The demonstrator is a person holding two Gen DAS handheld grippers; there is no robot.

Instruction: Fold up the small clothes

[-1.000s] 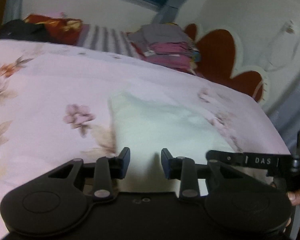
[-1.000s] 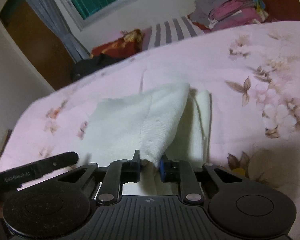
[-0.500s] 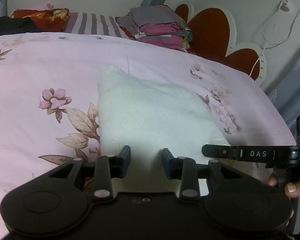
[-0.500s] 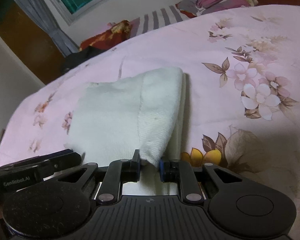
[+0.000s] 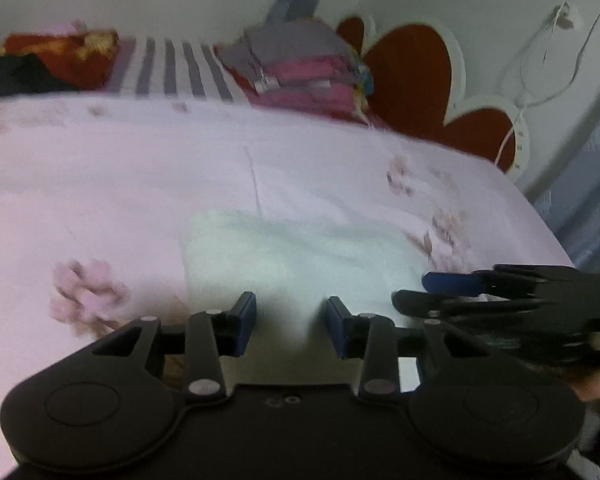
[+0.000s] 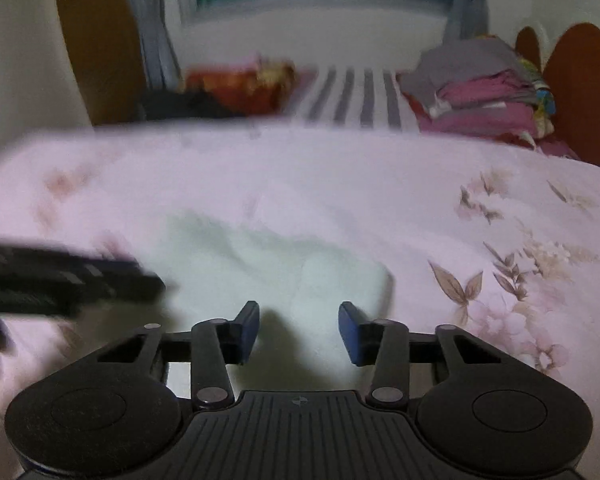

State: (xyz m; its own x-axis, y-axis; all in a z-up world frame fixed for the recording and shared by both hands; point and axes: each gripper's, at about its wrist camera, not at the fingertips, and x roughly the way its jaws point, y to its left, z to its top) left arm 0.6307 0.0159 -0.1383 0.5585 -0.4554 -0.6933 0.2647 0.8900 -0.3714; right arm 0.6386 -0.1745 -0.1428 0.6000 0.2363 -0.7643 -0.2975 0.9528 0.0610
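White folded garment (image 6: 268, 264) flat on the pink floral bed (image 6: 340, 176), right gripper (image 6: 299, 330) angled down over its near edge, jaws opening, nothing between them, left gripper (image 5: 291, 326) alongside, jaws spread, empty

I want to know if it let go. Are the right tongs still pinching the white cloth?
Apart. In the right wrist view the right tongs are opening, and nothing sits between their blue pads; the white cloth lies flat on the bed.
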